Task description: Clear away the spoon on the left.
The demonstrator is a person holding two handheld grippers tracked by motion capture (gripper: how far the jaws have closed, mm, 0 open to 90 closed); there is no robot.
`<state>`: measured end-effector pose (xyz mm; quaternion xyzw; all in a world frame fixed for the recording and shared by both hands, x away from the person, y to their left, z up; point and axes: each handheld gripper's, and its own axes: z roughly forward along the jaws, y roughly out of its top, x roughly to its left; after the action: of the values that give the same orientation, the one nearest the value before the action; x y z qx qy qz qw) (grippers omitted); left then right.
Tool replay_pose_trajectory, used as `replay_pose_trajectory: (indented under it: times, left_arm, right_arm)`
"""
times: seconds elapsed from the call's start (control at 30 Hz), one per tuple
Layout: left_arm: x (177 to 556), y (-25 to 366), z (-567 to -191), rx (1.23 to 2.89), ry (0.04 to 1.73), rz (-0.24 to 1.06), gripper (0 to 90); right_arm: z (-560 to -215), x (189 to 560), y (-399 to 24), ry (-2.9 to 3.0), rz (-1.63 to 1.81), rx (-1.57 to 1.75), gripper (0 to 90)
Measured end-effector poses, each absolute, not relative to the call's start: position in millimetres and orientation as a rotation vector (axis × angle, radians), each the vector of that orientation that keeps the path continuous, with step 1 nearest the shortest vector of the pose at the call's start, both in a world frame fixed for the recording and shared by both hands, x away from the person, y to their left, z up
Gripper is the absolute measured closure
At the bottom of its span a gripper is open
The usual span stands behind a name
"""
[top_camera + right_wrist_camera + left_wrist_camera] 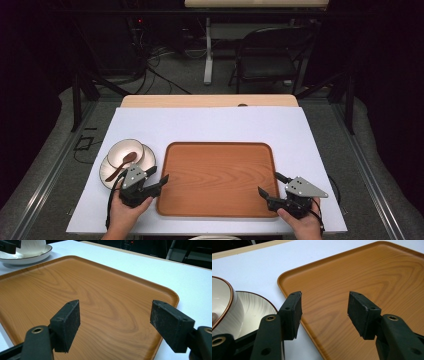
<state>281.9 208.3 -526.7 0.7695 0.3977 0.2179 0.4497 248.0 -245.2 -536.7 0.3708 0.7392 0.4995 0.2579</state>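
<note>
A brown wood-grain tray lies in the middle of the white table, nothing on it. To its left a white bowl with a brown spoon in it sits on a white plate. My left gripper hovers at the tray's near left corner, open and holding nothing; its own view shows the tray between the jaws and the bowl on the plate at left. My right gripper is open over the tray's near right corner, tray ahead, plate far left.
The white mat covers a wooden table whose far edge shows beyond it. Past the table stand a folding chair and a white desk leg on a dark floor with cables.
</note>
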Motion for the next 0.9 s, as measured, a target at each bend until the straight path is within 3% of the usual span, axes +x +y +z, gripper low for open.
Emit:
replay_pose_trajectory:
  times: [0.43,0.63,0.9]
  left_arm:
    - [277.6,213.7,-522.3,1.889,1.022,0.559,46.5]
    - [273.7,220.5,-514.7,1.862,1.076,0.547,56.7]
    - [268.3,230.0,-504.8,1.827,1.137,0.581,63.2]
  right_arm:
    - [-534.7,246.8,-245.2,1.995,1.377,0.985,26.2]
    - [-534.1,246.4,-245.0,2.000,1.381,0.977,27.1]
    - [-534.1,246.0,-243.7,2.010,1.390,0.969,27.2]
